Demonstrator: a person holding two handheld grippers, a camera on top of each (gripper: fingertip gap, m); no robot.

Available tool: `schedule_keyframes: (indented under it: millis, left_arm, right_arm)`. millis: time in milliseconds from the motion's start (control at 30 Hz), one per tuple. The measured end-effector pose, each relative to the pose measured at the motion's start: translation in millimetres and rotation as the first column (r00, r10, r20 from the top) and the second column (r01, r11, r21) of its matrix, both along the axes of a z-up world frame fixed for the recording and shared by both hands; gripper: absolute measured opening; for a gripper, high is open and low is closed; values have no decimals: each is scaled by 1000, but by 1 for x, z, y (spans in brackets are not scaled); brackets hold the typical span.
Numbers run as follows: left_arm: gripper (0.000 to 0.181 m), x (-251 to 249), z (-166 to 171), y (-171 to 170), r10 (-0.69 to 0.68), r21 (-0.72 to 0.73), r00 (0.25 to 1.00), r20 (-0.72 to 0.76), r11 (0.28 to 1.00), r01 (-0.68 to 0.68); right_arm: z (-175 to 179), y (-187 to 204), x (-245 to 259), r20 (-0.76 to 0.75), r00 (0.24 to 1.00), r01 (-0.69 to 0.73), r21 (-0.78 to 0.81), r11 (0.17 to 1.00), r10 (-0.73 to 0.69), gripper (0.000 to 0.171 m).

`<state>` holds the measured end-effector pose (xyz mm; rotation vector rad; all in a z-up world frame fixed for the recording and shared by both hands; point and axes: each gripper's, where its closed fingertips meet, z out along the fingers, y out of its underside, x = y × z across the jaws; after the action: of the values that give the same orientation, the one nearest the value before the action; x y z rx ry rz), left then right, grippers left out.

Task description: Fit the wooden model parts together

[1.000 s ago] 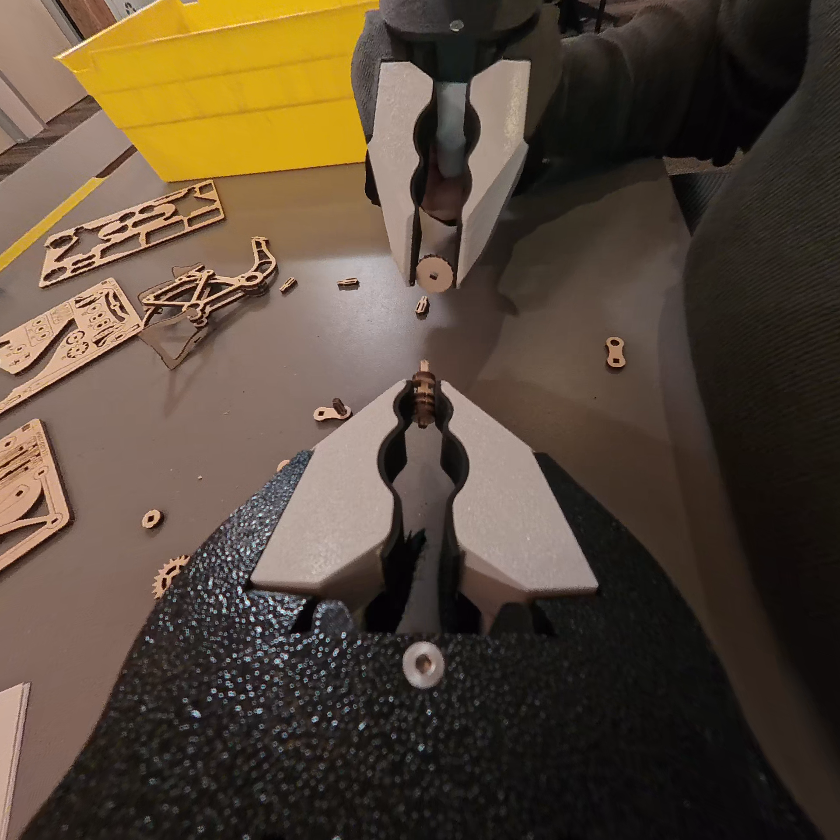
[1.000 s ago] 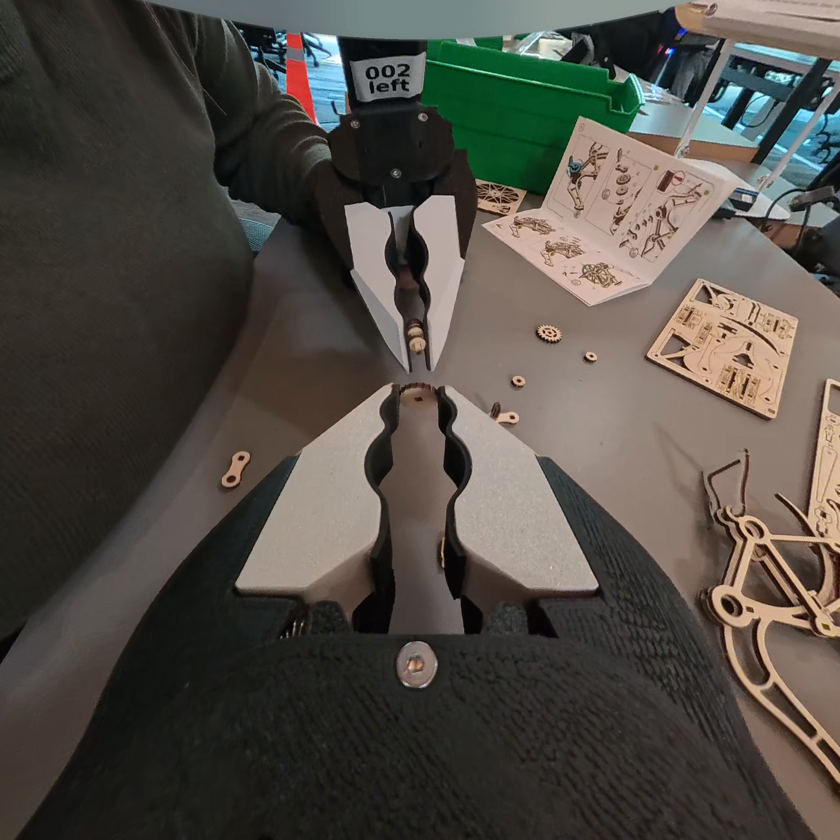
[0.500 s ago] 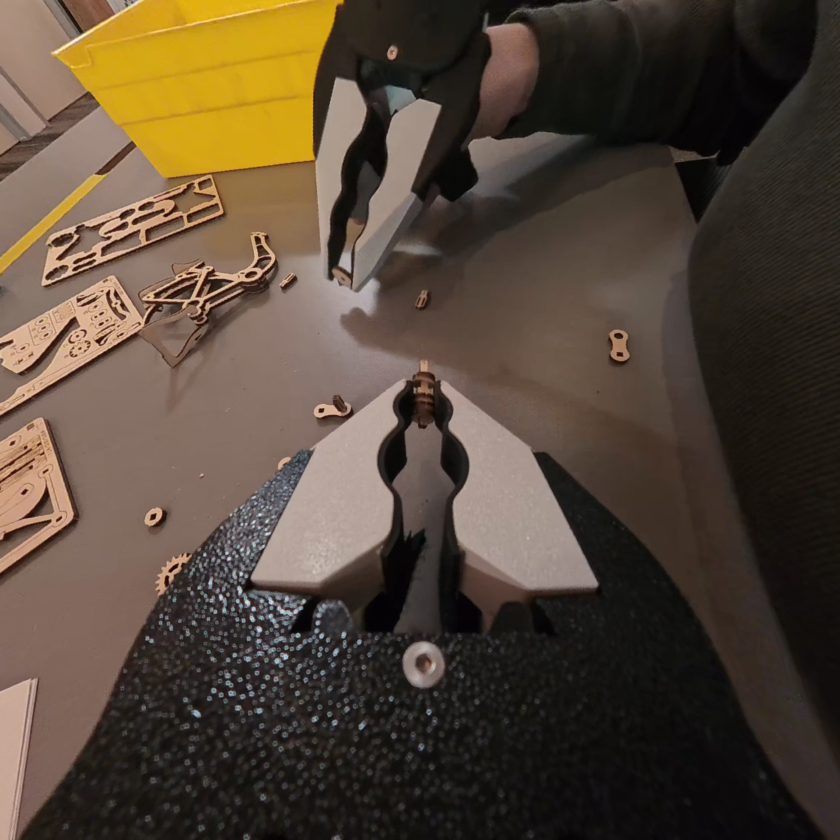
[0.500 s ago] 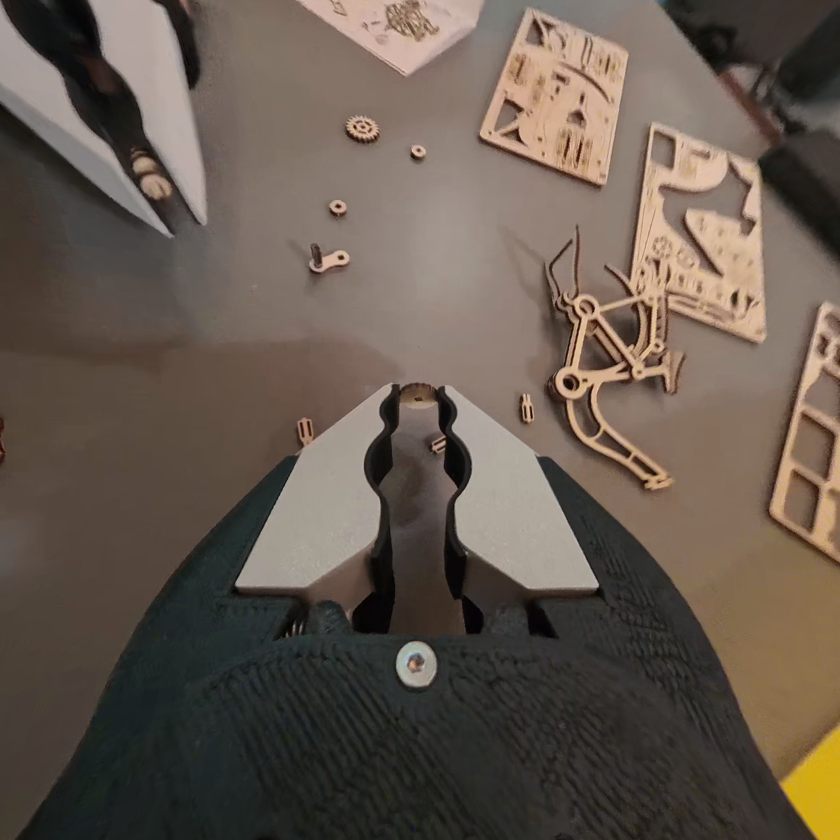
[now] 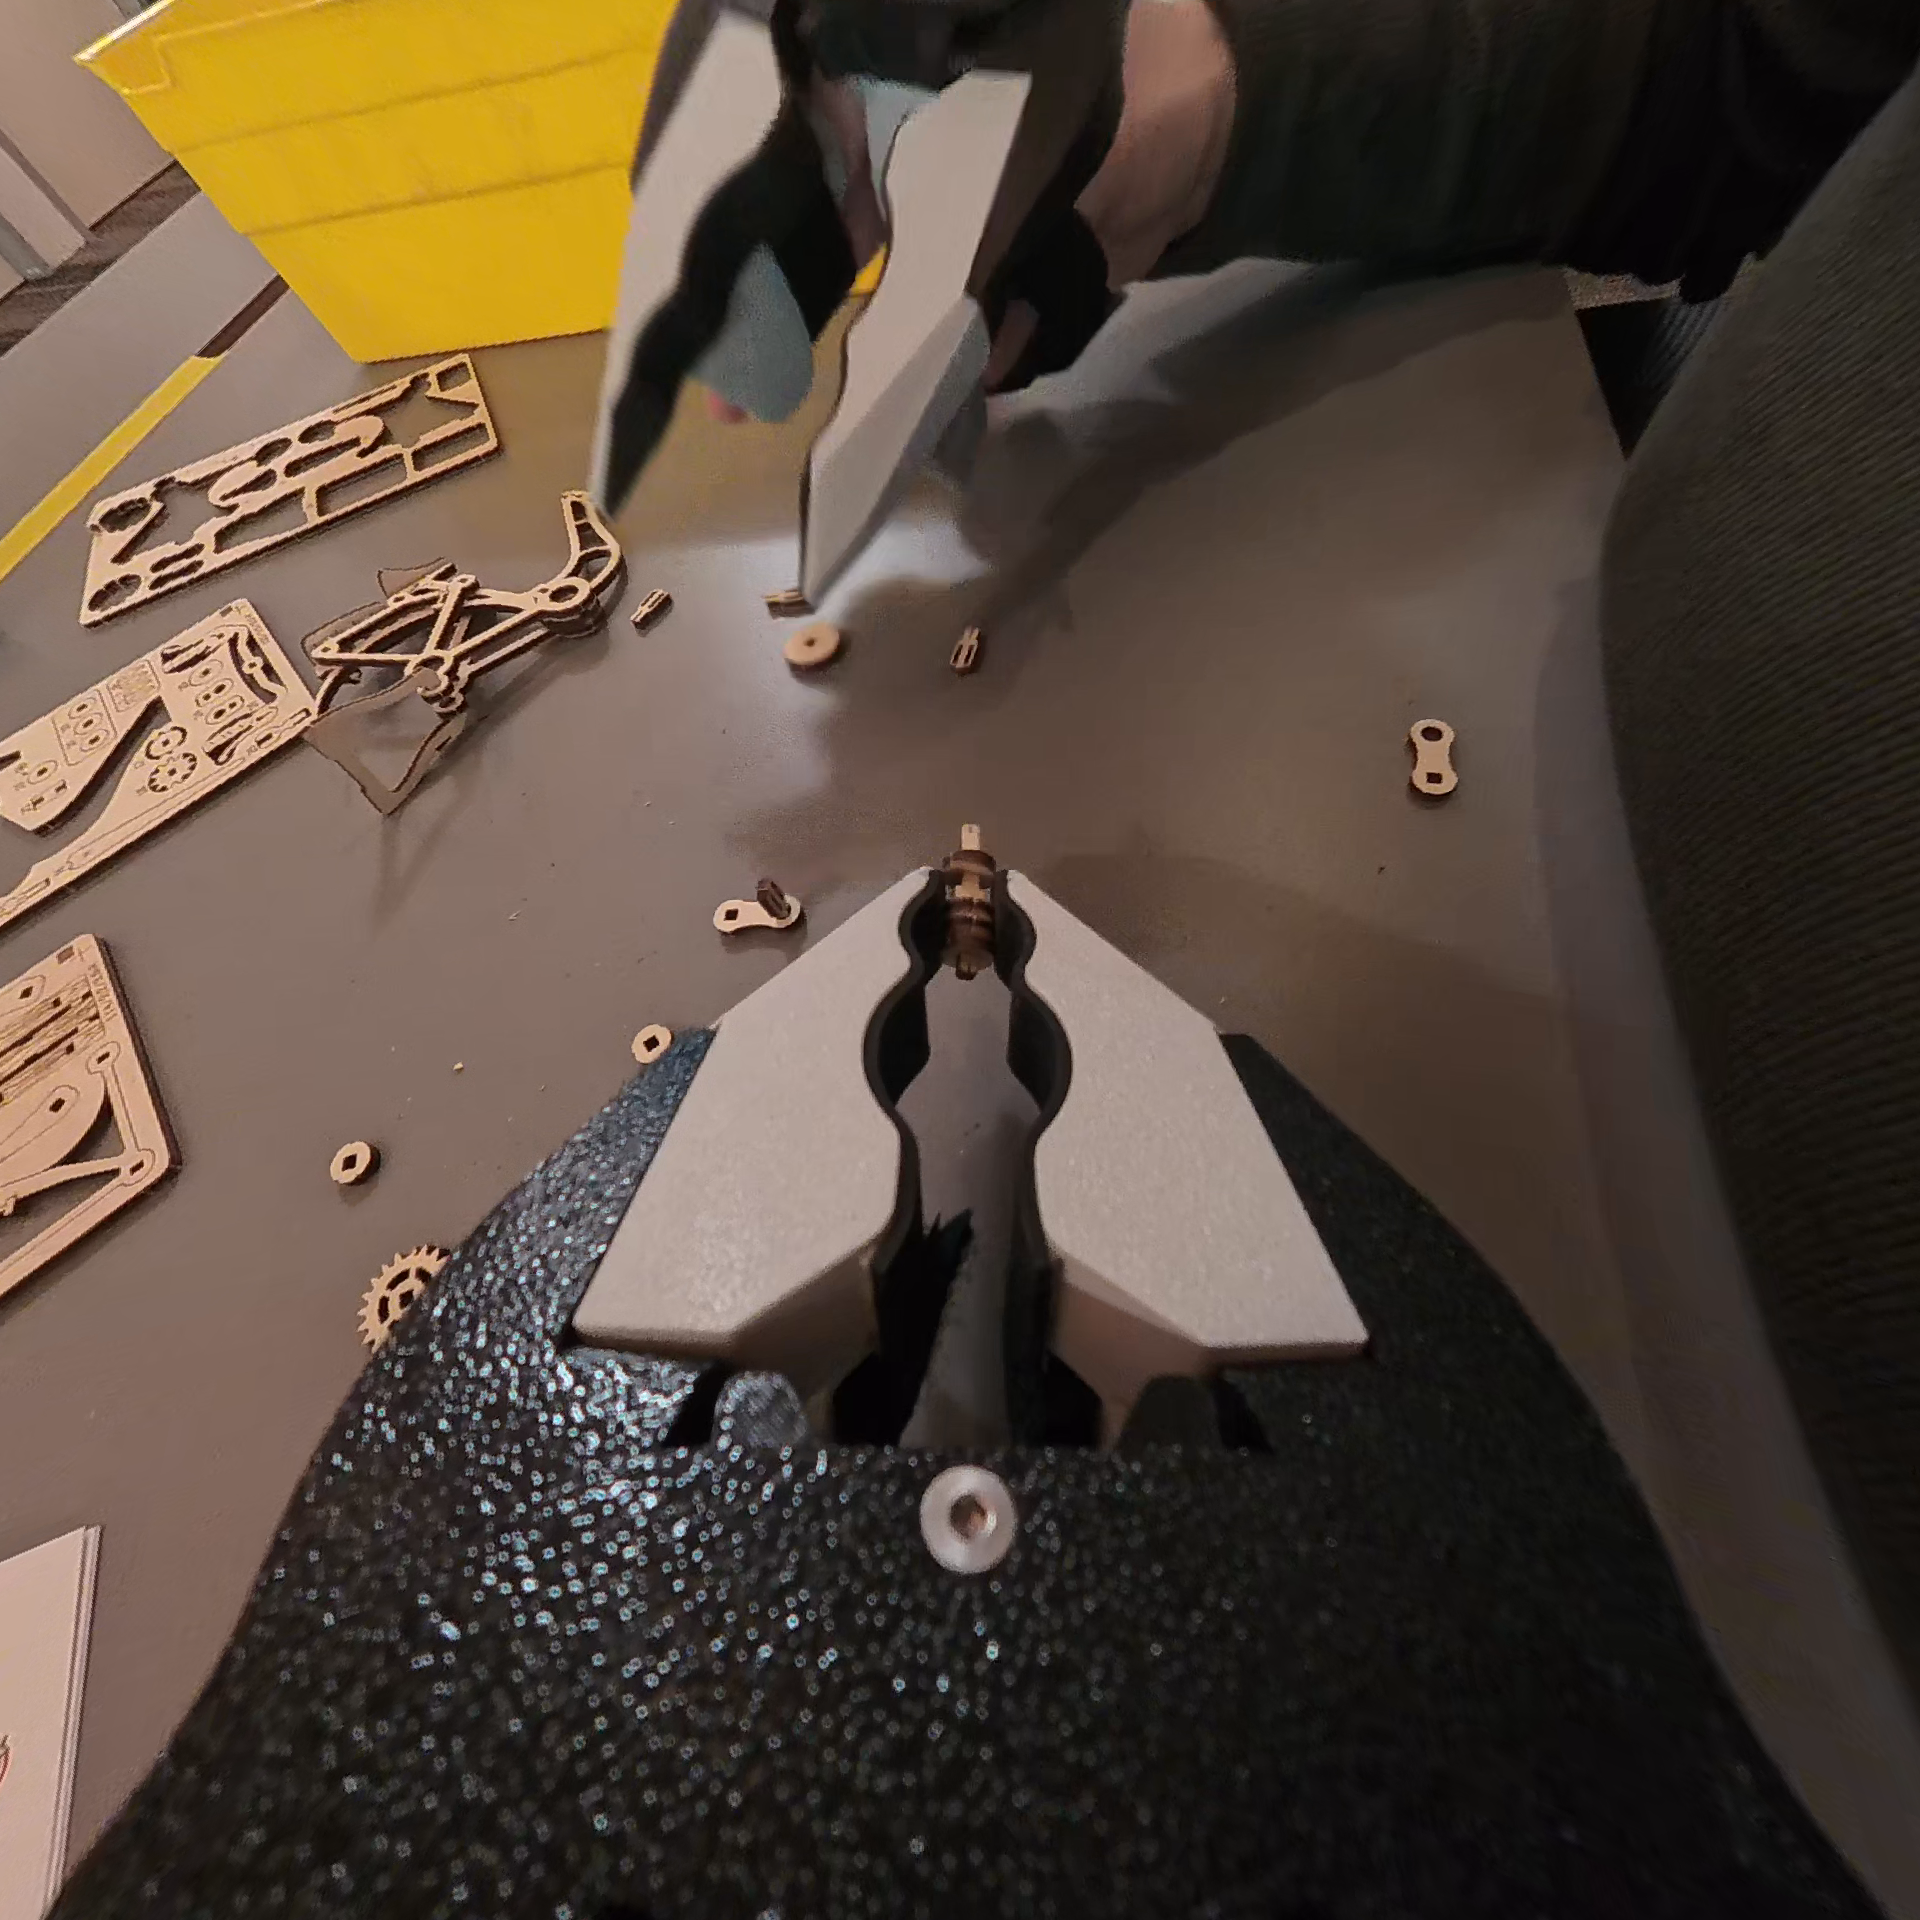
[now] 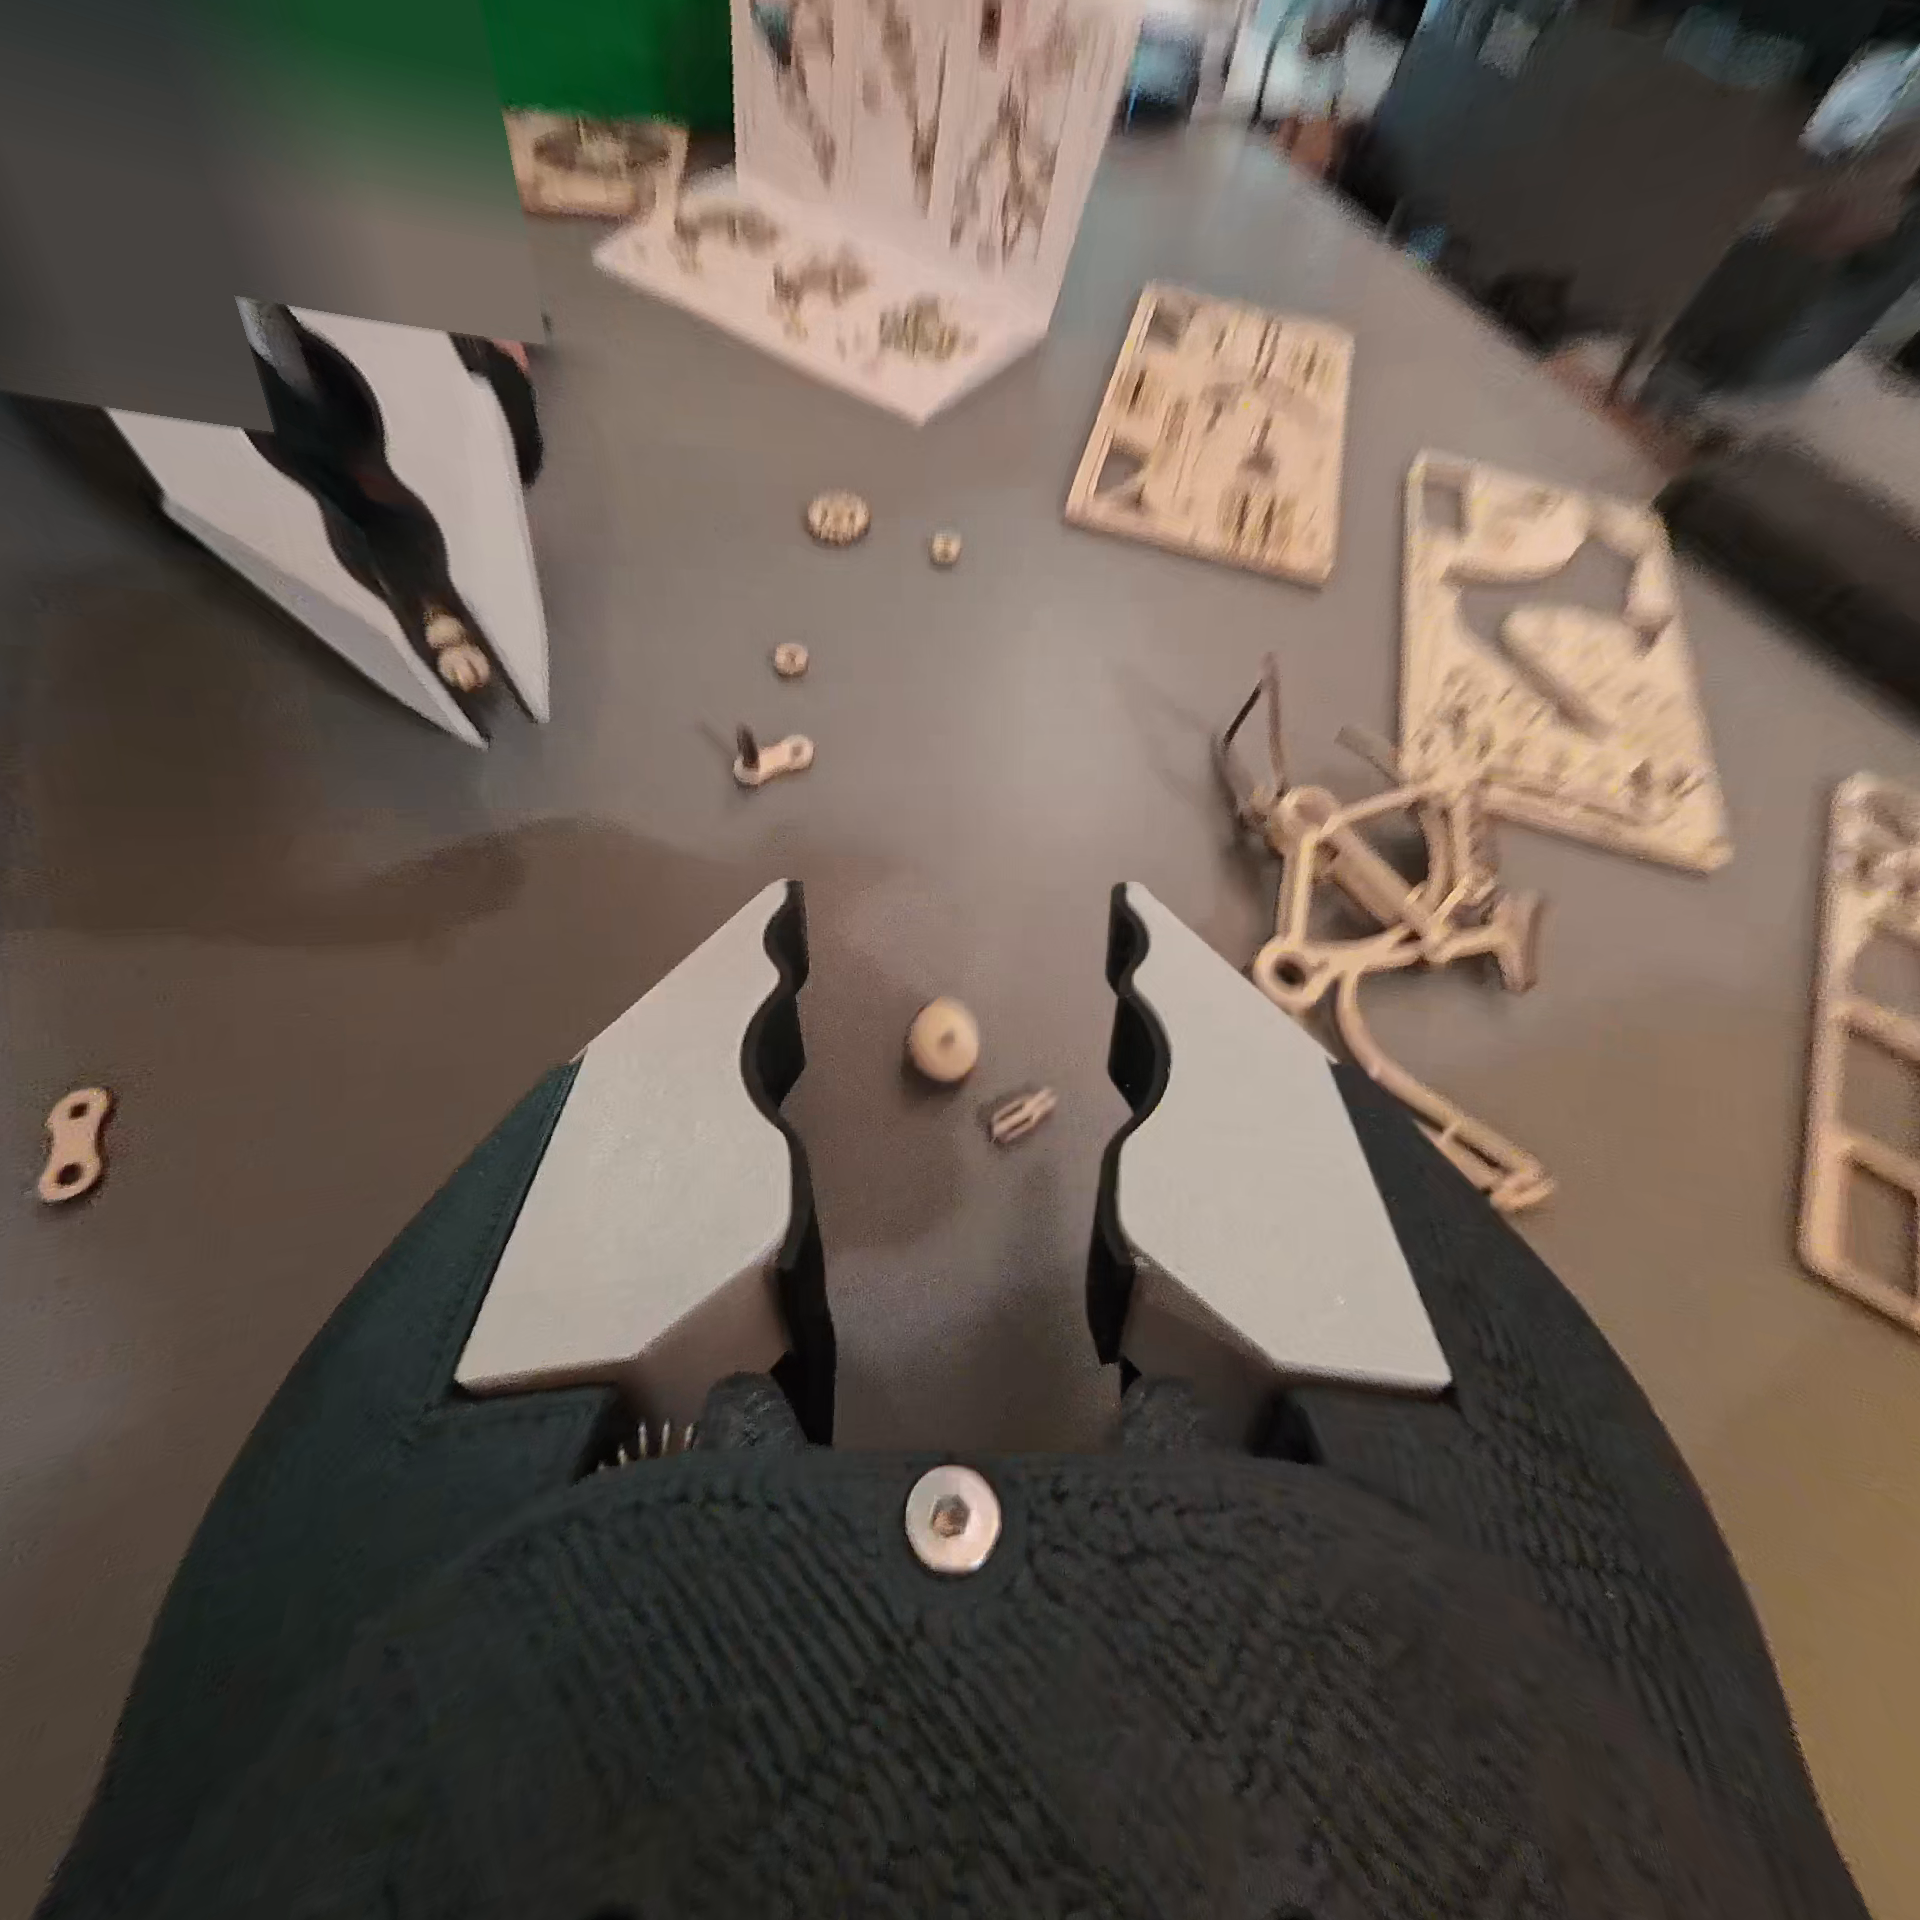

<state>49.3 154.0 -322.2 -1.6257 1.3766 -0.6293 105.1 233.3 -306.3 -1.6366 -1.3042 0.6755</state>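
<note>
My left gripper [image 5: 968,883] is shut on a small wooden axle with stacked discs [image 5: 968,904], held just above the grey table [image 5: 1195,727]; it also shows in the right wrist view [image 6: 457,655]. My right gripper [image 6: 956,904] is open and empty above the table. A small wooden disc [image 6: 943,1041] lies on the table between its fingers, touching neither. In the left wrist view the right gripper [image 5: 717,540] hangs open over that disc [image 5: 812,646].
A partly built wooden frame [image 5: 468,634] lies left, with cut-out wooden sheets [image 5: 291,488] and a yellow bin [image 5: 416,177] behind. Loose small parts [image 5: 756,914] and a link [image 5: 1434,762] dot the table. An instruction booklet [image 6: 873,239] stands far off. About 10 cm separates my left fingertips from the link [image 5: 1434,762]. Look for it in the right wrist view [image 6: 71,1134] too.
My right gripper swung away from the left one down to the table, opened wide, and the wooden disc it held now lies on the table. My left gripper kept still with its axle.
</note>
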Motion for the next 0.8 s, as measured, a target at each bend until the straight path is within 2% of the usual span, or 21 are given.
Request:
schedule_keyframes:
  millis: [133,300,500,800]
  left_arm:
    - [7,-2,-2,2,13,2,1000,-14,1000,-13]
    - [7,-3,-4,4,23,6,999,-30,1000,-23]
    - [7,-8,-11,10,56,9,996,-75,998,-55]
    - [7,-13,-18,14,81,-23,990,-117,996,-84]
  right_arm:
    - [48,-1,-2,-204,979,53,276,960,5,50]
    - [73,-3,5,-321,947,160,456,875,-6,28]
    - [76,0,8,-340,940,216,523,825,-30,17]
    - [63,-1,0,-299,954,168,501,849,-13,15]
